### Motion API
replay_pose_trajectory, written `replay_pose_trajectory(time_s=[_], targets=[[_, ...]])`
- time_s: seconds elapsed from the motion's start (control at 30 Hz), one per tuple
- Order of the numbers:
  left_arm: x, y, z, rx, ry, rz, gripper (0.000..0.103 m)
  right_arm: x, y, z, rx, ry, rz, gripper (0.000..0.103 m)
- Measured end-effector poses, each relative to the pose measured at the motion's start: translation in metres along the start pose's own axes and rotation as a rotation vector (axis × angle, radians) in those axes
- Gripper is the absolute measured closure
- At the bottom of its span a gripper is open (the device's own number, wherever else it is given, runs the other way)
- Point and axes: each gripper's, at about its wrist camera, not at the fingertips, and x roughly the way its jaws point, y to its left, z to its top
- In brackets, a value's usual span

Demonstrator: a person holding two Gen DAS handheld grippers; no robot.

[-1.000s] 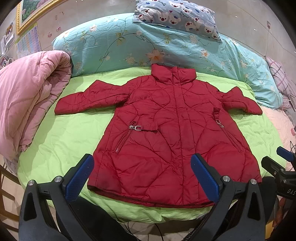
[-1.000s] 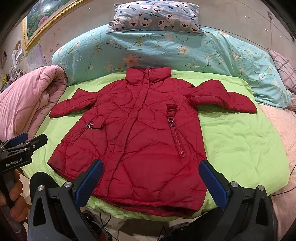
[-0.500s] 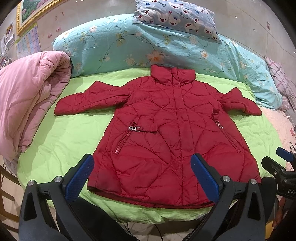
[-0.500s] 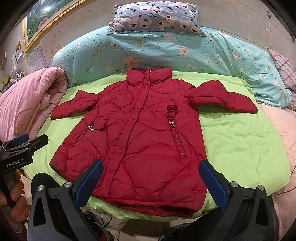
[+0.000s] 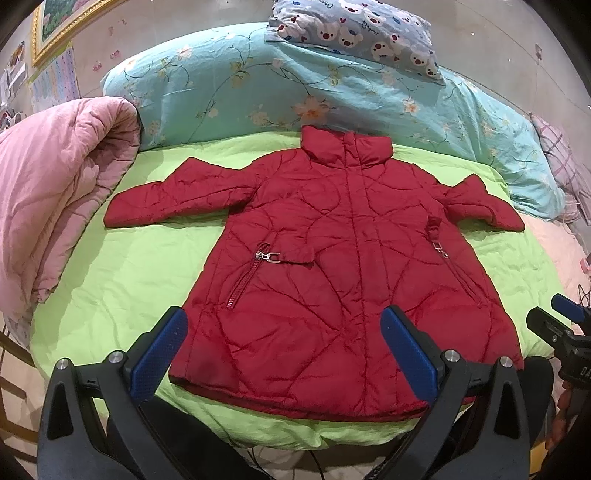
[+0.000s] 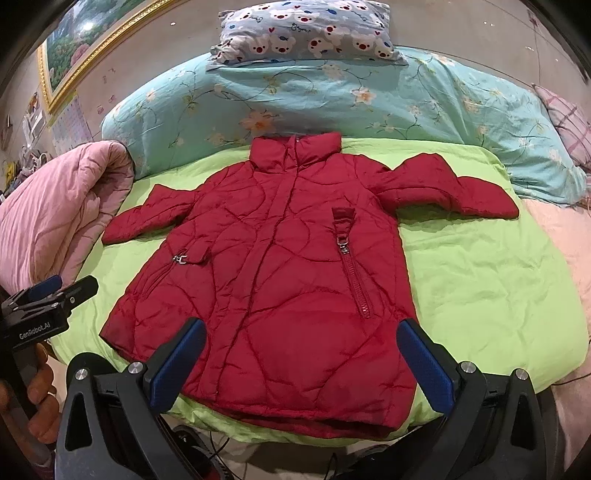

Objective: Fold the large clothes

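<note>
Item: red quilted jacket (image 5: 332, 266), laid flat and front up on a lime-green sheet (image 5: 122, 273), collar toward the head of the bed, hem at the near edge. Both sleeves spread outward; the one toward the pink side lies straight, the other is bunched and partly doubled over (image 6: 443, 184). Front closed; two zip pockets with metal pulls, one on each side of the front (image 5: 271, 256). Surroundings: a turquoise floral duvet (image 5: 258, 85) rolled along the far edge just behind the collar, a bear-print pillow (image 6: 306, 33) on top of it, a pink quilt (image 5: 48, 192) heaped beside the straight sleeve, a gold-framed picture (image 6: 96, 48) on the wall. Left gripper (image 5: 284, 350): fingers spread wide, blue pads empty, held above the hem without touching it. Right gripper (image 6: 303, 365): likewise wide apart and holding nothing, over the hem. Each gripper shows at the margin of the other's view, held in a hand (image 6: 40, 398).
</note>
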Motion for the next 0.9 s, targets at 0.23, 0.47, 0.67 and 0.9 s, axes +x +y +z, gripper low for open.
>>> replay_pose_trajectory(time_s=[0.23, 0.47, 0.67, 0.9], targets=[[0.012, -0.002, 0.006, 0.009, 0.013, 0.002, 0.0, 0.008, -0.019, 0.01, 0.055, -0.005, 0.025, 0.0], [0.032, -0.001, 0.017, 0.002, 0.033, -0.005, 0.0, 0.025, -0.057, 0.025, 0.14, -0.018, 0.039, 0.0], [0.049, -0.005, 0.027, 0.013, 0.043, 0.002, 0.0, 0.041, -0.087, 0.04, 0.2, -0.022, 0.037, 0.0], [0.066, -0.009, 0.042, 0.03, 0.038, 0.014, 0.0, 0.069, -0.135, 0.06, 0.301, -0.008, 0.042, 0.0]])
